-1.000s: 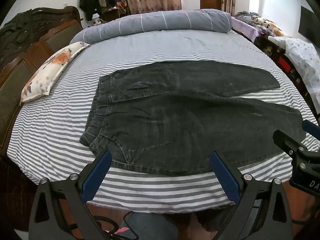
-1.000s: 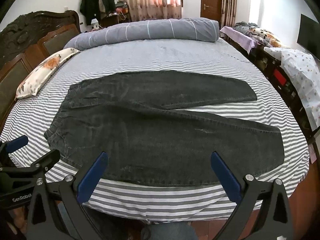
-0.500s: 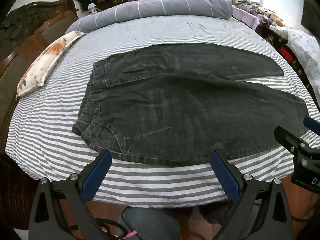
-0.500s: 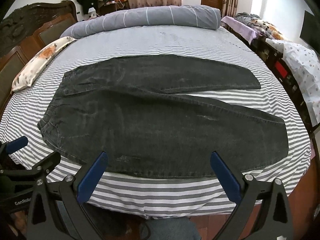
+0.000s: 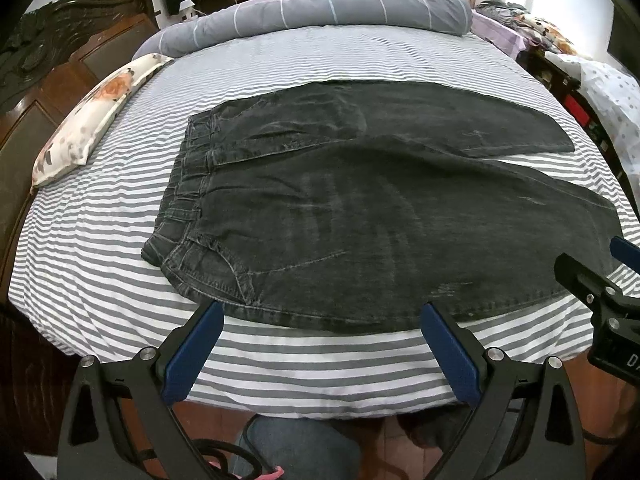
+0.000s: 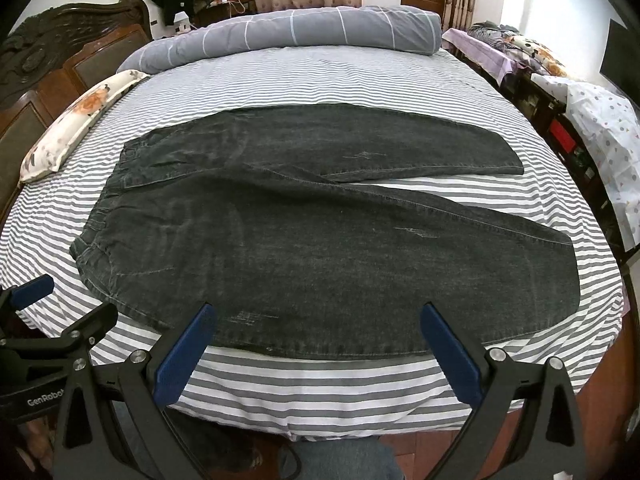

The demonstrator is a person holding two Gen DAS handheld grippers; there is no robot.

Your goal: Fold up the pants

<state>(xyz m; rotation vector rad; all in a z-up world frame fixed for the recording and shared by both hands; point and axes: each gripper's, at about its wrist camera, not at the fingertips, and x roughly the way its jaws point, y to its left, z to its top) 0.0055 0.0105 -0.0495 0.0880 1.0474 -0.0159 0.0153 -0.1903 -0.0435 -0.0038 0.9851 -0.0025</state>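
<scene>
Both wrist views look from just off the near edge of the bed [image 5: 120, 240], facing its far side. The left view sits toward the waistband end, the right view toward the leg ends; both share the pants [image 5: 360, 220] and the pillow [image 6: 72, 128].

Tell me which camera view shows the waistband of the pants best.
The left wrist view: the waistband sits nearer and larger there, so its gathered band and stitching read clearly. In the right wrist view the waistband lies farther toward the left edge, smaller and more foreshortened, with little detail visible.
</scene>
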